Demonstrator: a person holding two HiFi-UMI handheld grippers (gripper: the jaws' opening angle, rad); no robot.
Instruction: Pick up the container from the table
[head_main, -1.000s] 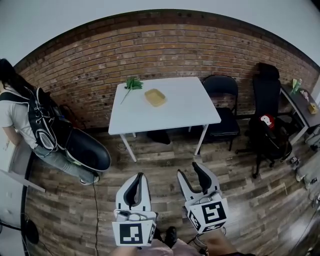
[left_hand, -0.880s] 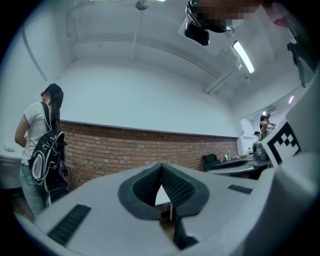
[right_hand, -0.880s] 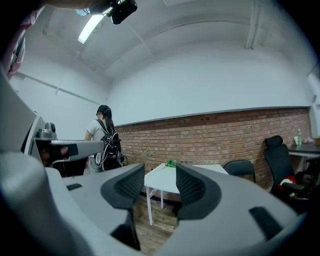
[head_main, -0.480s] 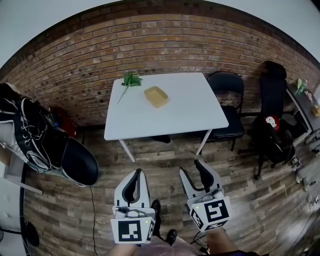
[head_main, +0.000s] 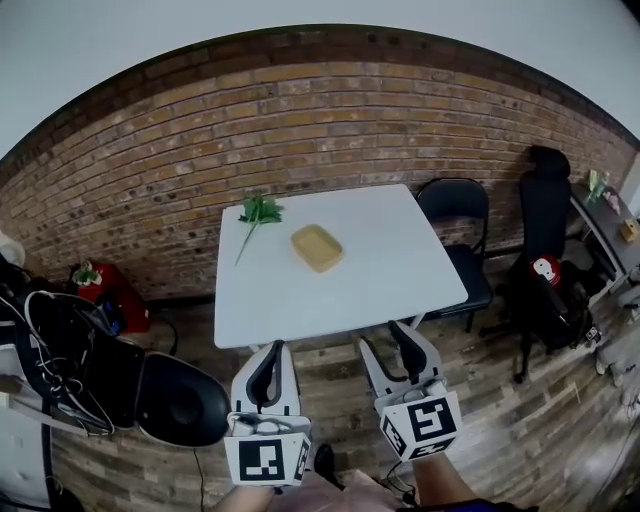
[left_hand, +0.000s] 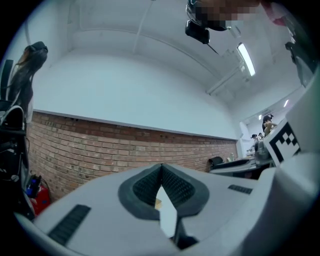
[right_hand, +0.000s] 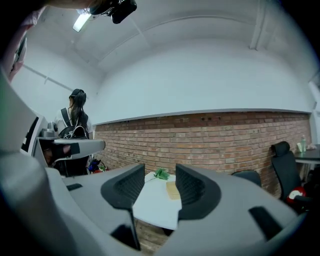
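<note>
one container (head_main: 317, 247) on table (head_main: 400, 270), well ahead of left gripper (head_main: 271, 356), closed, and right gripper (head_main: 381, 340), parted, empty.

Even bright indoor light, ceiling tube lamp (left_hand: 245, 58) glowing, strong fisheye bending, dark corners

A smooth, matt white table (head_main: 370, 270) stands against a rough red brick wall (head_main: 300, 120). On the table, a tan container (head_main: 317, 248) has a dull, matt finish. Around the table, the floor (head_main: 520, 420) is worn wood planks. In front of the table, the left gripper (head_main: 272, 352) and right gripper (head_main: 385, 337) are matt grey plastic with ribbed black pads (right_hand: 192, 192).
</note>
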